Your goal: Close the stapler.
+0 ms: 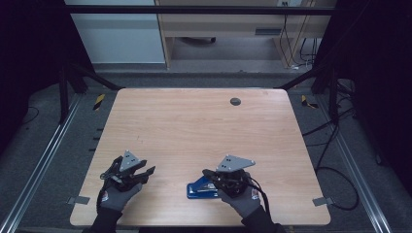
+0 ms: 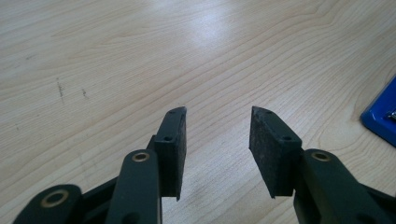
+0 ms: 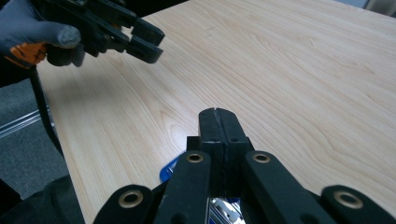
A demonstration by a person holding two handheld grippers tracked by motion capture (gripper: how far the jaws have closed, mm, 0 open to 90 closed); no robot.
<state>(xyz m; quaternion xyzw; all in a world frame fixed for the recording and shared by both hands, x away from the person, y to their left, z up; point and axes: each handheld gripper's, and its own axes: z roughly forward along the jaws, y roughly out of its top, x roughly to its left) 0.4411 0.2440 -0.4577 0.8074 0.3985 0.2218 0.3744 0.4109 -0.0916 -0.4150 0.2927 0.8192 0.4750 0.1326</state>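
Broadly, a pale wooden desk (image 1: 194, 126) is seen in the high view, with a small dark round disc (image 1: 235, 101) set into it close to the far edge, somewhat right of the middle. Along the near edge two gloved hands are brought in. The left gripper (image 1: 145, 173) is held near the near left corner, above the wood, and its jaws are kept apart with only bare desk between them, as the left gripper view shows; the pads (image 2: 173, 140) are touched by nothing. The right gripper (image 1: 208, 173) is held right of the middle of the near edge, directly over a blue stapler-like object (image 1: 197, 189) that lies flat on the desk close to that edge. In the right gripper view the jaws are pressed together, pad against pad, with nothing between them, and a bit of the blue object and of its shiny metal part is glimpsed just beneath them. Whether the object is touched cannot be told.
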